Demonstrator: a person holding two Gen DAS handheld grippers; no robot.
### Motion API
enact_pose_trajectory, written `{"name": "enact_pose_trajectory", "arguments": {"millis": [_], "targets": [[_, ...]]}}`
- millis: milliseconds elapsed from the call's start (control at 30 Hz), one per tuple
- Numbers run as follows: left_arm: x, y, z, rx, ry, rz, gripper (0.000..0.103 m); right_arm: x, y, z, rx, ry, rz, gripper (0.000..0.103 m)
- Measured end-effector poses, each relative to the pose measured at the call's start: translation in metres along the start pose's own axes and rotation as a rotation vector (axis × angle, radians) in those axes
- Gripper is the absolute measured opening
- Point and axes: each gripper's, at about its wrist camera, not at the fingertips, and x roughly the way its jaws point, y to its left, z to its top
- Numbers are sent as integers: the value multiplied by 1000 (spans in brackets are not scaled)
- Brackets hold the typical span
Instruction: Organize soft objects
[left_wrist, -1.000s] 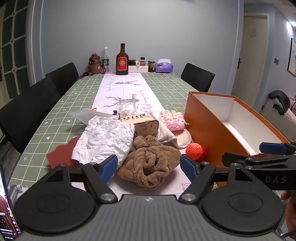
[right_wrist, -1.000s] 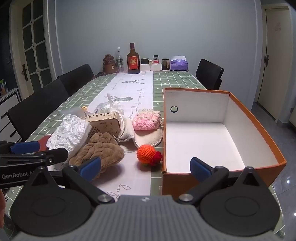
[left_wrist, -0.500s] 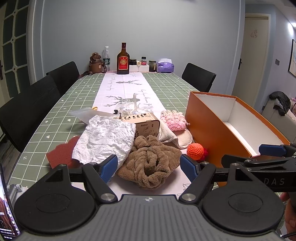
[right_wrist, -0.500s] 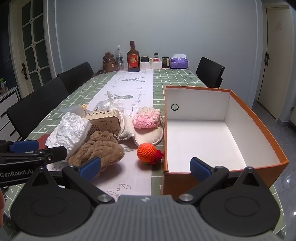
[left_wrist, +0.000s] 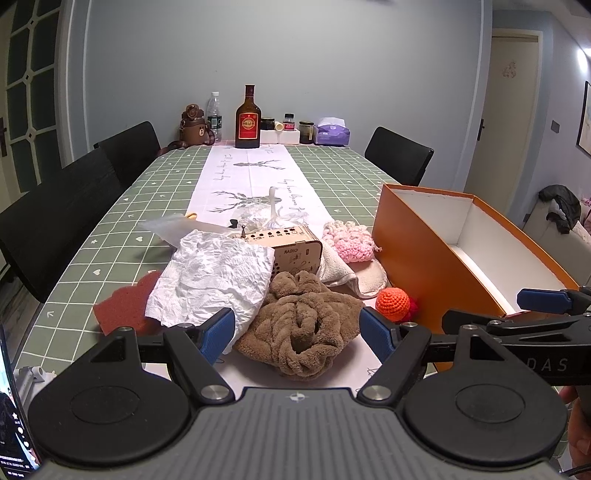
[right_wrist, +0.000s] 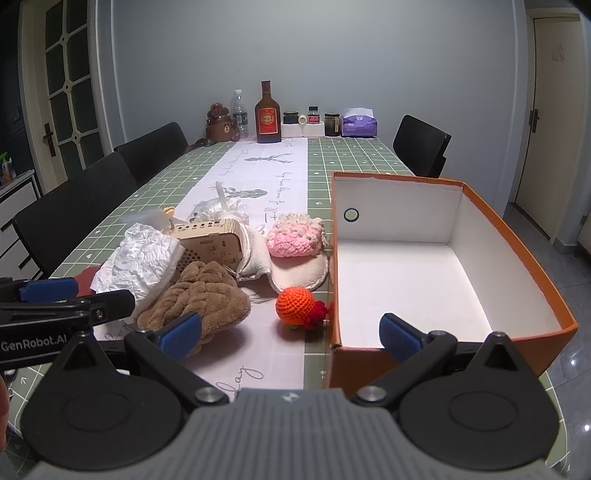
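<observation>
Left gripper (left_wrist: 297, 328) jaws spread, empty, over crumpled brown plush towel (left_wrist: 303, 325) near tabletop's front edge. Right gripper (right_wrist: 291, 330) spread, empty. Orange crocheted ball (right_wrist: 295, 305) beside open orange cardboard box (right_wrist: 532, 280).

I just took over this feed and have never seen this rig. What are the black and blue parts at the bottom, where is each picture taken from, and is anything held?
There is no robot arm: a person holds one gripper in each hand, each with a camera looking along its blue-tipped jaws. One picture is from the left gripper, which faces the brown towel. The other is from the right gripper, nearer the empty orange box. Both jaws are open and hold nothing. Also on the table: crumpled white paper, a wooden radio, a pink knit piece and an orange ball.
</observation>
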Motion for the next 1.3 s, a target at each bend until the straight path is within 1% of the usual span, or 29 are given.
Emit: {"name": "enact_pose_trajectory", "arguments": {"millis": [1300], "targets": [[-1, 1, 6, -13, -5, 3, 90, 1, 2, 6, -10, 7, 2, 100]]}}
